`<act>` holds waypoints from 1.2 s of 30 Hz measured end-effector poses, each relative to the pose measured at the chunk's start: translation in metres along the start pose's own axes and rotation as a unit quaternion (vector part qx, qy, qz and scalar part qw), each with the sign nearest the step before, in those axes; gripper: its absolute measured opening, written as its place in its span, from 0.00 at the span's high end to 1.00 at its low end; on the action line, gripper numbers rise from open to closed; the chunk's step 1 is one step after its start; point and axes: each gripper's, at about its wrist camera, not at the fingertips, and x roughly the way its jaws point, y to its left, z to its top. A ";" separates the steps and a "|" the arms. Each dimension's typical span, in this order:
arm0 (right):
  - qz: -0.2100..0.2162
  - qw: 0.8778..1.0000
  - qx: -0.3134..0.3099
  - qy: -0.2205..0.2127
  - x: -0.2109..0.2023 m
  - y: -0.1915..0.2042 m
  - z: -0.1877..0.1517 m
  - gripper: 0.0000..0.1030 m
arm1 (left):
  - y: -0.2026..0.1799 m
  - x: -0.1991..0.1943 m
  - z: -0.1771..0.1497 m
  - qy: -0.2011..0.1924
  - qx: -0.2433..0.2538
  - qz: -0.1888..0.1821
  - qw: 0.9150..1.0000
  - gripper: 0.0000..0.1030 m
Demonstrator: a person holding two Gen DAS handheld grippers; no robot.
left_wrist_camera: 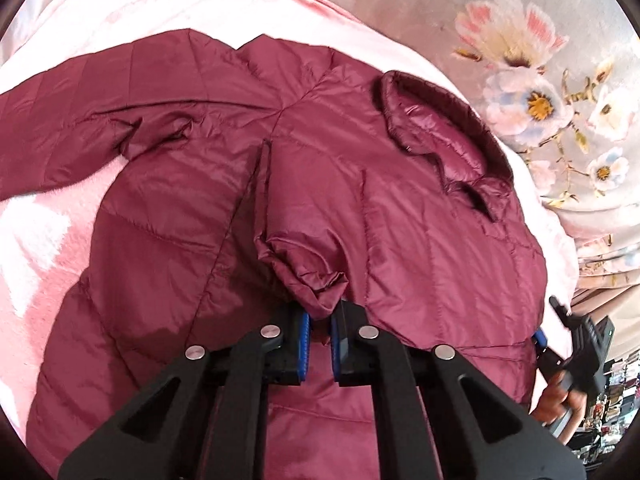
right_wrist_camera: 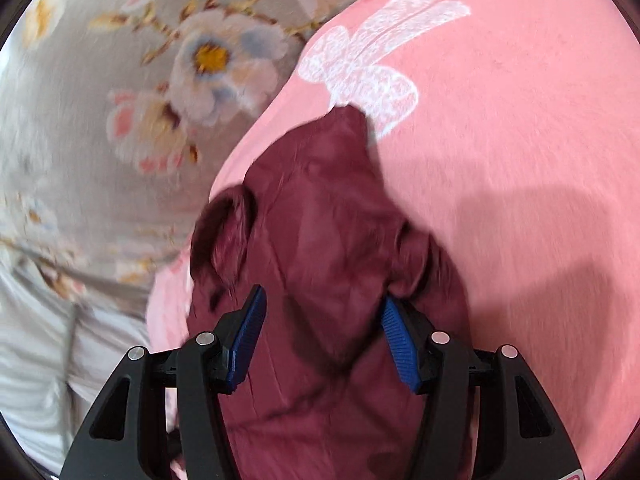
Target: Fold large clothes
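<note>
A: Location of the garment?

B: Maroon quilted jacket [left_wrist_camera: 400, 200], spread across the middle of a pink blanket [left_wrist_camera: 40, 260], collar [left_wrist_camera: 440, 128] toward the blanket edge bordering the floral sheet [left_wrist_camera: 540, 80].

A: Folded much?

B: Barely, by the look of it. Near sleeve [left_wrist_camera: 304, 264] brought over the chest; far sleeve [left_wrist_camera: 80, 120] flung out toward the blanket's opposite edge; body not yet halved.

A: Claws?

B: Left gripper [left_wrist_camera: 320, 332] clamped together on the cuff of the crossed sleeve. Right gripper [right_wrist_camera: 322, 320] with jaws apart, poised over the jacket beside the collar, fabric between the pads, no visible pinch.
</note>
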 end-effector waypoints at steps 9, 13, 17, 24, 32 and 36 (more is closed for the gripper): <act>-0.112 0.988 -0.095 -0.038 -0.011 0.009 -0.001 0.99 | -0.002 0.018 -0.015 -0.003 0.033 0.020 0.999 0.93; -0.159 0.978 -0.131 -0.026 -0.003 -0.002 -0.012 1.00 | -0.008 0.017 -0.023 -0.013 0.054 0.029 0.998 0.93; -0.221 0.957 -0.184 -0.035 -0.007 0.025 -0.019 0.99 | -0.006 0.018 -0.029 -0.035 0.065 0.025 0.997 0.92; -0.188 0.919 -0.332 -0.092 -0.037 0.142 -0.085 0.88 | -0.017 0.017 -0.043 -0.080 0.103 0.056 0.990 0.92; -0.129 0.902 -0.409 0.044 0.042 0.179 -0.173 0.89 | -0.008 0.015 -0.042 -0.082 0.085 0.026 0.993 0.92; -0.154 0.903 -0.393 0.081 0.070 0.155 -0.183 0.91 | -0.004 0.015 -0.041 -0.082 0.078 0.012 0.993 0.90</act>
